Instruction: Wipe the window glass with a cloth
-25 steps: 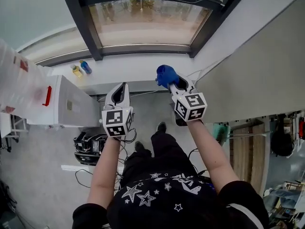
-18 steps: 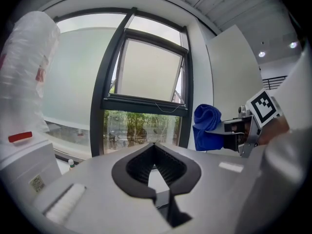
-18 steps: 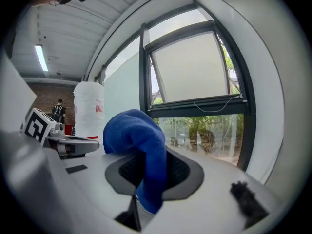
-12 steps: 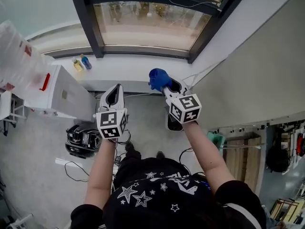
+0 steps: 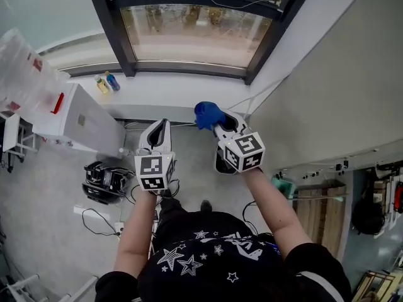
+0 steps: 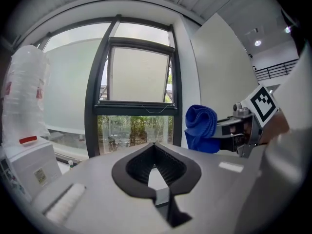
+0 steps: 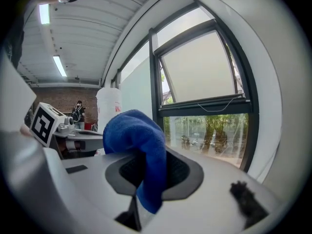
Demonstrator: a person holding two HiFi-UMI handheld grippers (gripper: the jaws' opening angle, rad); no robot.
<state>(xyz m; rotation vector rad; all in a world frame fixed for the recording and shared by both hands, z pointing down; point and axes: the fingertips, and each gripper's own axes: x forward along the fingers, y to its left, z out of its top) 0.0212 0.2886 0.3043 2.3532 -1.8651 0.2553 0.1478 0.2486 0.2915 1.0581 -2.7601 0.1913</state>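
Observation:
The window (image 5: pixel 189 33) has a dark frame and a lower glass pane straight ahead, above a white sill (image 5: pixel 170 93). A bunched blue cloth (image 5: pixel 207 114) is clamped in my right gripper (image 5: pixel 217 123), which is held short of the glass, over the sill's near edge. In the right gripper view the cloth (image 7: pixel 135 135) hangs between the jaws of the right gripper (image 7: pixel 146 157), and the pane (image 7: pixel 209 126) lies beyond. My left gripper (image 5: pixel 160 128) is level with it to the left, shut and holding nothing. In the left gripper view the left gripper (image 6: pixel 154 146) points at the pane (image 6: pixel 134 133), with the cloth (image 6: pixel 201 128) to its right.
Two small bottles (image 5: pixel 104 82) stand on the sill at left. A white cabinet (image 5: pixel 75 128) and a plastic-wrapped stack (image 5: pixel 22 68) sit to the left. A black box with cables (image 5: pixel 104 181) lies on the floor. A bare white wall (image 5: pixel 327 87) runs along the right.
Both grippers sit a little lower in the head view, and the right one with the cloth has shifted slightly left. The grip on the cloth is unchanged.

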